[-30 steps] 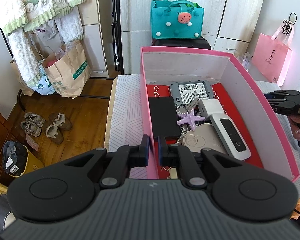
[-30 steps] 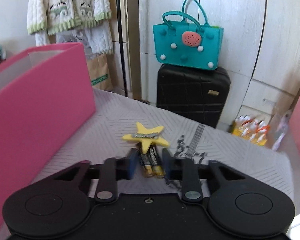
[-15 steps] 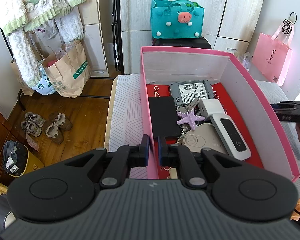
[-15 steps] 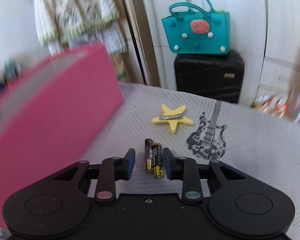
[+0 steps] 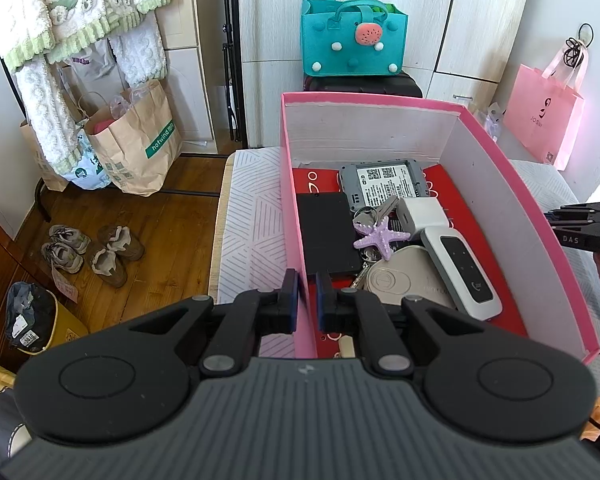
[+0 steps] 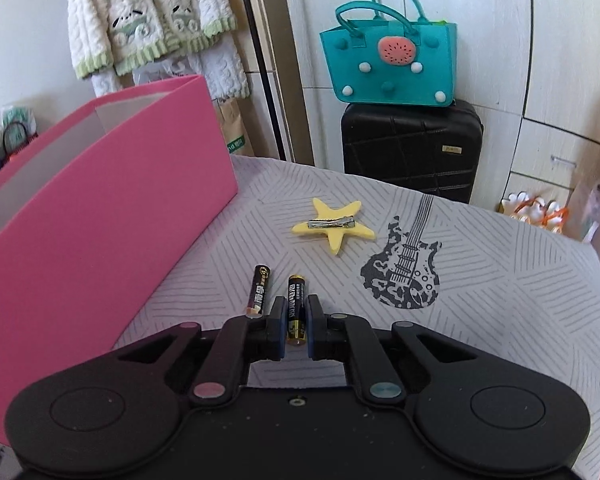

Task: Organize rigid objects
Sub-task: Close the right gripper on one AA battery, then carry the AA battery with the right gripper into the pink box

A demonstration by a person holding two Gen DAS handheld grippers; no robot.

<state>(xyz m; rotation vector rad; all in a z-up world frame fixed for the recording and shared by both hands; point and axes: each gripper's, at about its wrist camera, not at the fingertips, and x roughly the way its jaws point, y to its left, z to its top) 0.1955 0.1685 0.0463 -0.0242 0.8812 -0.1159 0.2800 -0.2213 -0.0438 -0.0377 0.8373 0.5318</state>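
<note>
The box (image 5: 512,216) sits on the bed (image 6: 500,280). In it a router (image 5: 462,266) lies right of a starfish (image 5: 380,236), a charger (image 5: 422,212) behind. Right of the box, in the right wrist view, two batteries lie side by side: one (image 6: 296,300) between the right tool's (image 6: 295,328) fingers, the other (image 6: 260,290) to its left. A star clip (image 6: 334,226) lies behind them, a guitar print (image 6: 404,268) to its right

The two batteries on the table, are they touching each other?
Apart. The right wrist view shows striped cloth between the left battery and the right battery, which the right gripper clamps alone.
</note>
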